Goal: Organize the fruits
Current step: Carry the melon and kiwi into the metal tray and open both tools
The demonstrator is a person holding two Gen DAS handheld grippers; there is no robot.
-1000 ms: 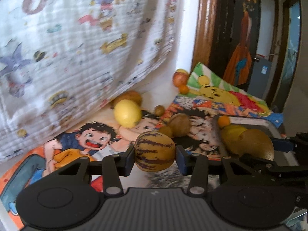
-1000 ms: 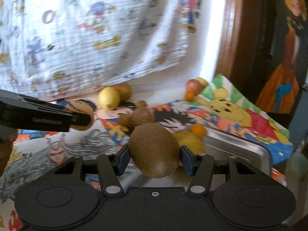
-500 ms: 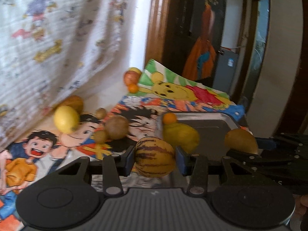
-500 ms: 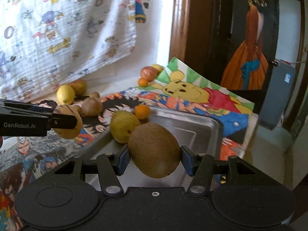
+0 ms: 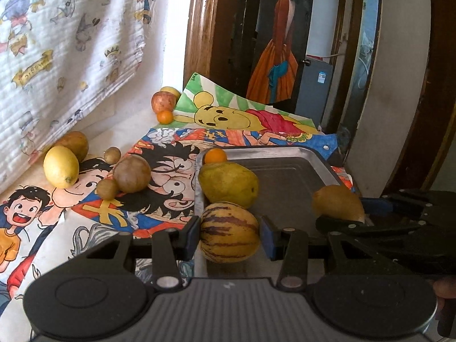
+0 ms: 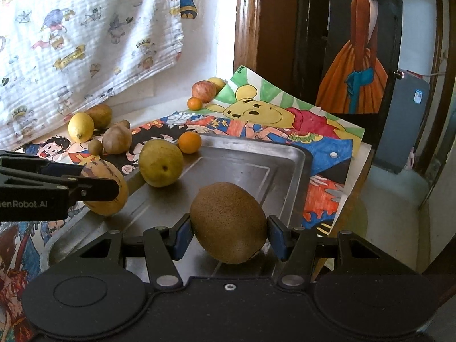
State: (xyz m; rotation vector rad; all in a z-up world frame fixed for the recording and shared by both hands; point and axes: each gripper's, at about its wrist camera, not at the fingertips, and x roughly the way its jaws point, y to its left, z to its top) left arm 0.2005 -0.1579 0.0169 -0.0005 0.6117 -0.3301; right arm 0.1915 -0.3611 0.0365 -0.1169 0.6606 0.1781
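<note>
A metal tray point(image 6: 287, 156) is sitting on the poster-covered tabletop point(image 5: 94, 222), holding a pear point(image 6: 161, 162) and an orange point(image 6: 190, 142). The left tool point(image 5: 229, 235), reading "GenRobot.AI", is pinching a striped melon point(image 5: 229, 232) at the tray's edge. The right tool point(image 6: 228, 235) is gripping a kiwi point(image 6: 228, 226) over the tray, its underside partly hidden.
</note>
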